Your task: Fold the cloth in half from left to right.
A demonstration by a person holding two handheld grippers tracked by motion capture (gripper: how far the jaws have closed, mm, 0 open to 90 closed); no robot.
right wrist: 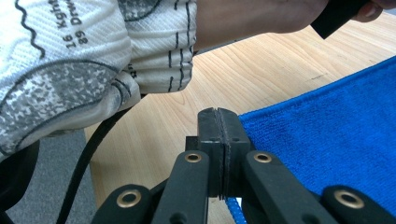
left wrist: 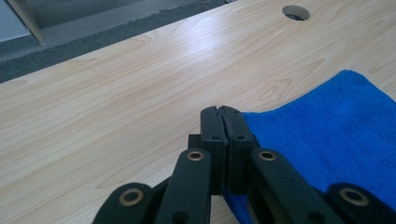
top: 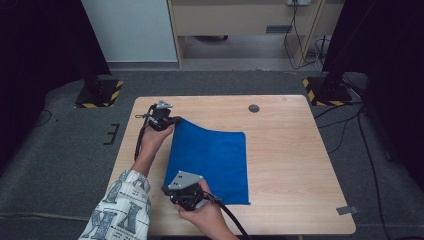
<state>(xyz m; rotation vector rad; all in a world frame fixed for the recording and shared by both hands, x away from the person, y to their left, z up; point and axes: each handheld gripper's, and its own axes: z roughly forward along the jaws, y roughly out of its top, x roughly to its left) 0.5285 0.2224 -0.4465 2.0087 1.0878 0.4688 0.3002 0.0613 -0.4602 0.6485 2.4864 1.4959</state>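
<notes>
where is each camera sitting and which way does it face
high view: above the person's side, looking forward and down at the table; both forearms, left tongs, right tongs.
left gripper view: on the left tongs, shut on the blue cloth, facing the far edge.
right gripper view: on the right tongs, facing the patterned sleeve.
All share the cloth.

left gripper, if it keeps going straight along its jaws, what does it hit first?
Probably nothing soon: the left gripper, shut on the blue cloth, points across bare table towards the far edge. The cable hole lies right of that line. Depth is hard to judge.
</notes>
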